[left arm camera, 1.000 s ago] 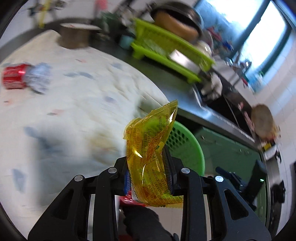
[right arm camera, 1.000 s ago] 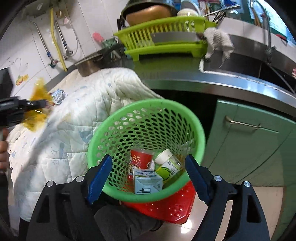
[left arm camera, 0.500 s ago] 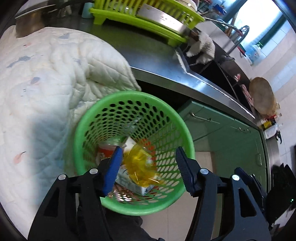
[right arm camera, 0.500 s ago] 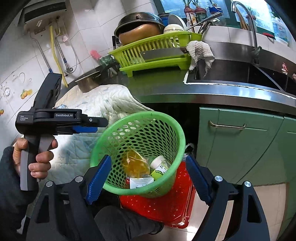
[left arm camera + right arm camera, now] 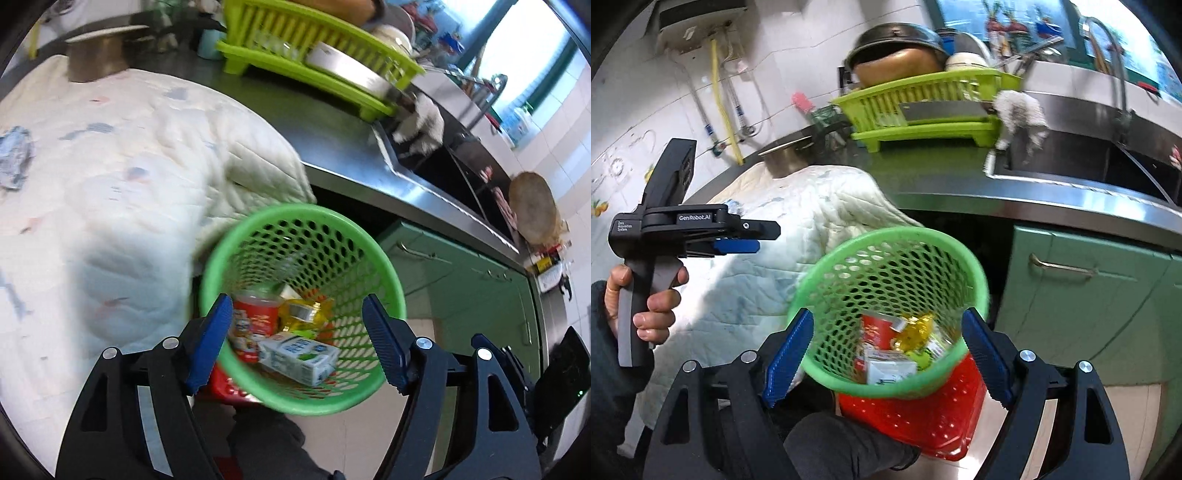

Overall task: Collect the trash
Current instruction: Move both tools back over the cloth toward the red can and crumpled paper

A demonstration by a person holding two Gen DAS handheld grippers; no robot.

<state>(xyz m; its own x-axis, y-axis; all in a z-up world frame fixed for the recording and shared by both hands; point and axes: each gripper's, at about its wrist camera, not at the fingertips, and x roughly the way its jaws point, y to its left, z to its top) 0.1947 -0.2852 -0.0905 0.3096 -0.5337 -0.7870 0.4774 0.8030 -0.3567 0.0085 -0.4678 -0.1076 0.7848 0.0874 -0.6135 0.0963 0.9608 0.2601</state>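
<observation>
A green mesh basket (image 5: 236, 254) (image 5: 827, 273) stands on a red basket (image 5: 945, 424) below the counter. Inside lie the yellow wrapper (image 5: 303, 314) (image 5: 916, 332), a red cup (image 5: 258, 317) (image 5: 879, 328) and a white carton (image 5: 299, 354) (image 5: 890, 369). My left gripper (image 5: 299, 343) is open and empty above the basket; it also shows in the right wrist view (image 5: 738, 243), up and left of the basket. My right gripper (image 5: 886, 358) is open with its fingers either side of the green basket's near rim. A crumpled foil wrapper (image 5: 14, 158) lies on the quilt at far left.
A white quilt (image 5: 110, 184) covers the surface to the left. A steel counter (image 5: 351, 158) carries a lime dish rack (image 5: 314, 59), a metal pot (image 5: 96, 55) and a sink (image 5: 1089, 162). Green cabinets (image 5: 1089, 295) stand at right.
My left gripper opened and dropped the yellow wrapper into the green basket, then drew back up and to the left. My right gripper stayed open at the basket.
</observation>
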